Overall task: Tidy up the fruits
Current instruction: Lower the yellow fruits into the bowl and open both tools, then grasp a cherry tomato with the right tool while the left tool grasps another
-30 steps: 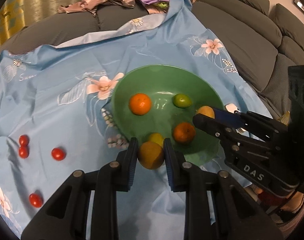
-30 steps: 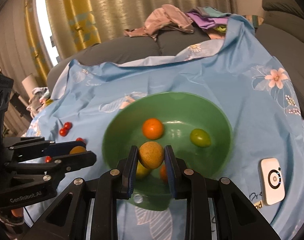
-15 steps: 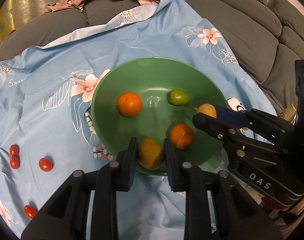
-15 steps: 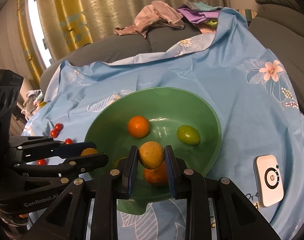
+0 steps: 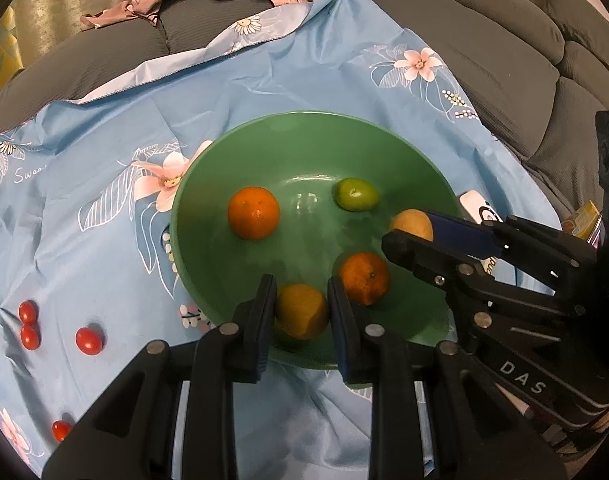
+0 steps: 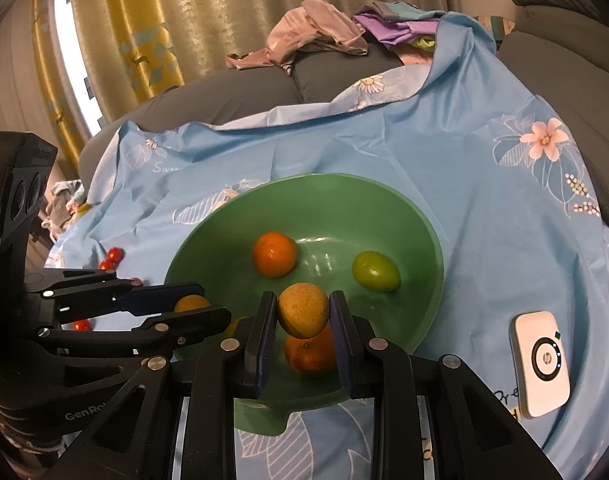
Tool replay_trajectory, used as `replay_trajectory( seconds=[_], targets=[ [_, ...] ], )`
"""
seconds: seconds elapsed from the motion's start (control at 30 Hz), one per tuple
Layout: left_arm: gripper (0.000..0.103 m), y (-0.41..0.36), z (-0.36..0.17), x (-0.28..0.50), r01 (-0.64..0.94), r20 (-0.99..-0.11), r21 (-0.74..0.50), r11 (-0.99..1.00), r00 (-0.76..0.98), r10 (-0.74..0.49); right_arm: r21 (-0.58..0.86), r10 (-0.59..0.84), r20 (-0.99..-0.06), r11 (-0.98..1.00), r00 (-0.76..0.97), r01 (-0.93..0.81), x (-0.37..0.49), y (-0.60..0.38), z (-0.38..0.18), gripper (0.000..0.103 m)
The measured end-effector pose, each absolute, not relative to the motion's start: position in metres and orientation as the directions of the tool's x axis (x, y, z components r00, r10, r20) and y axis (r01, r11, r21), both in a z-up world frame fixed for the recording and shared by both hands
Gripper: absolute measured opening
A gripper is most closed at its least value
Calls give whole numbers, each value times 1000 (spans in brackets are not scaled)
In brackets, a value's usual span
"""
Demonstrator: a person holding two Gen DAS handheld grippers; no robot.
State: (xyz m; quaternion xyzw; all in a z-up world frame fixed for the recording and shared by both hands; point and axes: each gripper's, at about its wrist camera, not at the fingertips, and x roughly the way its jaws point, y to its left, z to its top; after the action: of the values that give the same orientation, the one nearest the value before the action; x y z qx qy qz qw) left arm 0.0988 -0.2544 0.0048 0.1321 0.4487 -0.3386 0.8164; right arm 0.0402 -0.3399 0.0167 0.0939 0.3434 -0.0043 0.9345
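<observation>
Green bowl (image 5: pixel 192 184) holds 3 fruits; both grippers' jaws each hold a yellow fruit above it, unreleased. About 5 cherry tomatoes (image 5: pixel 89 341) remain on the cloth.

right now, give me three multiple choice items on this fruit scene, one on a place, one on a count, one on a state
1. Where does the white device lie?
A. in the bowl
B. on the blue cloth beside the bowl
C. on the clothes pile

2. How many fruits lie loose in the green bowl?
A. one
B. three
C. six

3. What is the left gripper doing?
A. shut on a yellow fruit
B. open, holding nothing
C. shut on a tomato

Answers: 1 B, it rests on the cloth right of the bowl. 2 B, two oranges and one green fruit lie loose. 3 A, its pads press the fruit's sides.
</observation>
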Motion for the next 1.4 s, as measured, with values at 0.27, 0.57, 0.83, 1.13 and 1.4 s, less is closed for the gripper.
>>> replay_trajectory(
  seconds=[0.27, 0.57, 0.83, 1.13, 1.4],
  targets=[
    [26, -255, 2, 98, 666, -826, -76, 742, 375, -421, 176, 50, -649, 981, 759, 86, 40, -340, 13, 29],
    [63, -247, 13, 92, 640, -805, -33, 768, 438, -400, 198, 43, -641, 974, 766, 110, 34, -344, 15, 29],
    [74, -231, 24, 79, 619, -781, 21, 785, 501, -374, 212, 34, -631, 968, 775, 131, 25, -343, 23, 30],
    [77, -200, 33, 60, 579, -767, 20, 815, 532, -359, 215, 46, -626, 970, 779, 115, 12, -331, 33, 37],
    [86, -146, 33, 42, 513, -762, -16, 858, 549, -342, 281, 104, -593, 956, 799, 84, -3, -328, 42, 37]
  ],
)
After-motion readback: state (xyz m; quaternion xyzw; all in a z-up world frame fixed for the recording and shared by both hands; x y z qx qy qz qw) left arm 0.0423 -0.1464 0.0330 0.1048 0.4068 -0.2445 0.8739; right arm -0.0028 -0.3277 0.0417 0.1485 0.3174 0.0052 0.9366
